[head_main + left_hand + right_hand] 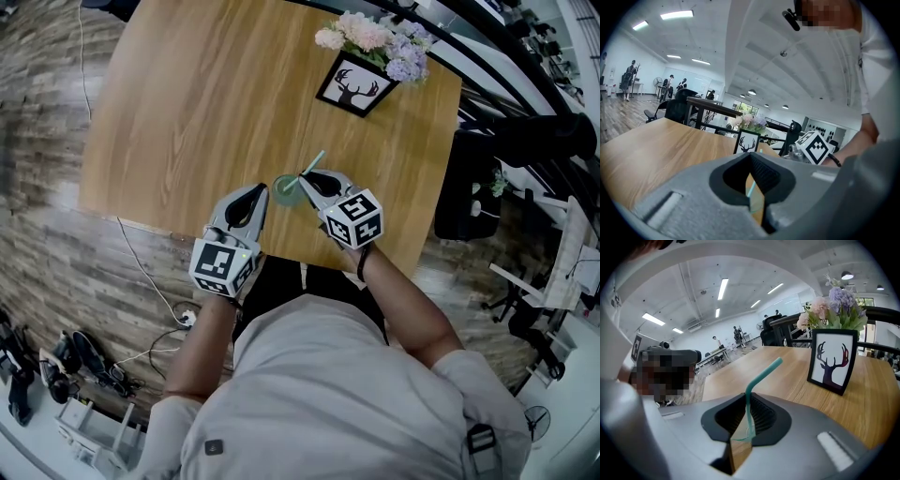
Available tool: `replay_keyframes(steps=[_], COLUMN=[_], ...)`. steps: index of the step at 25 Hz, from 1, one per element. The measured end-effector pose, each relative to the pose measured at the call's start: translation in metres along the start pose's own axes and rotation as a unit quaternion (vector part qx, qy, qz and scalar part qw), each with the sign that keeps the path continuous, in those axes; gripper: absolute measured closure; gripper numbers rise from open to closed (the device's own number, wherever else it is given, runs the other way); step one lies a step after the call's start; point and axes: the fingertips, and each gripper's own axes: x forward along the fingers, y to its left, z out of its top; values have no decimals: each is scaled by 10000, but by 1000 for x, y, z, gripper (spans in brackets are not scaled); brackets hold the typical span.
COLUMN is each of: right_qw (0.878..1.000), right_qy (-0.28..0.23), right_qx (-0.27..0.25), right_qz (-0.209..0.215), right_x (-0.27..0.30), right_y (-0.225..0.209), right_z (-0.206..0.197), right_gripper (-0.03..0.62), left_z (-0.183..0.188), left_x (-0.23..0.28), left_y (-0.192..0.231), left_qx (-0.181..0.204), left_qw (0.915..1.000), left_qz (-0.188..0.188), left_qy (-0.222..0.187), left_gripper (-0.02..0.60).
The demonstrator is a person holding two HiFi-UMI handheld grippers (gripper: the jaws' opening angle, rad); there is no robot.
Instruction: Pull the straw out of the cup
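Head view: one cup (286, 191) with one straw (314, 161) in it, and the left gripper (260, 191) and right gripper (305, 176), two in all, are crowded round it at the near edge of the one wooden table (187, 112).

So, the teal straw is stuck in the clear greenish cup, with its bent top leaned away past the right gripper. That gripper's two fingers are pinched on the stem just above the rim, which is backed up in the right gripper view. The left gripper is parked just beside the cup, fingers drawn together with nothing caught in them. In the left gripper view, cup and straw are only glimpsed through the slit. Further back, one framed deer picture (354, 86) and one bunch of pastel flowers (375, 42) are set at the far corner, well apart from the cup.
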Motion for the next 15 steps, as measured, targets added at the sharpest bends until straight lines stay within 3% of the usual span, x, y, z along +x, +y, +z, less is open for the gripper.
replay_keyframes(steps=[15], right_qw=[9960], right_qy=[-556], right_qx=[-532], right_qz=[464], right_x=[-67], right_y=[37], right_z=[31], right_gripper=[553], left_z=[19], left_x=[-28], left_y=[-65], left_qx=[290], left_qw=[9985], left_qz=[317], left_qy=[-335], left_gripper=[577])
